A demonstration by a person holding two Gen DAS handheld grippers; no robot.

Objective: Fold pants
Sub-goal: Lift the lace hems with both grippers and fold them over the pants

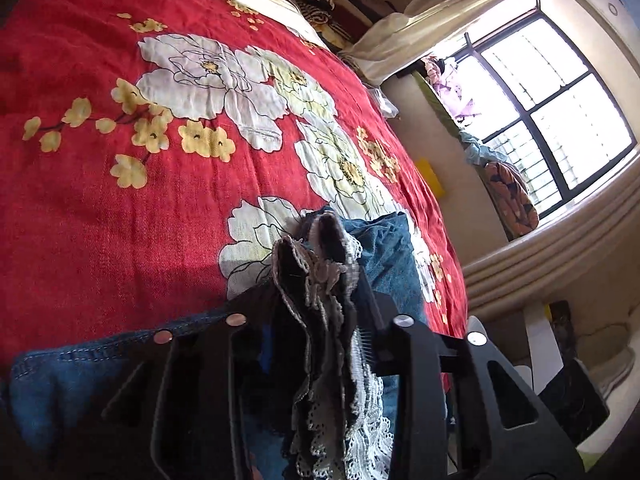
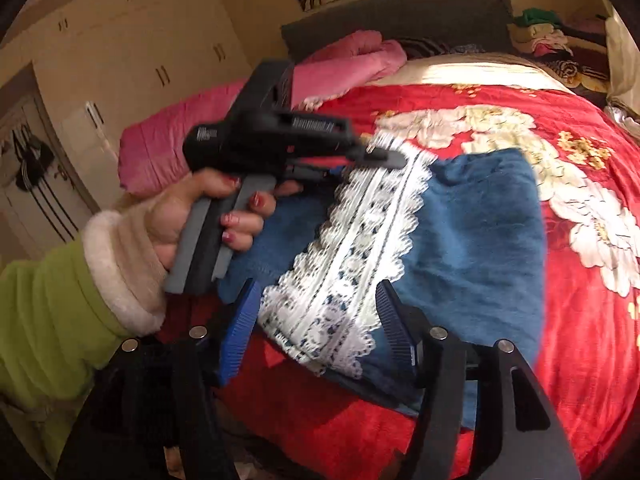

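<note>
Blue denim pants with a white lace trim lie folded on the red floral bedspread. A hand in a green sleeve holds my left gripper, which is shut on the far end of the lace. In the left wrist view the lace is bunched between that gripper's fingertips, with denim just beyond. My right gripper stands open at the near end. Its blue pads sit on either side of the lace strip without pressing it.
A pink blanket lies at the head of the bed and a pile of clothes at its far right corner. Wardrobes line the left wall. The bed's right edge drops off toward a window.
</note>
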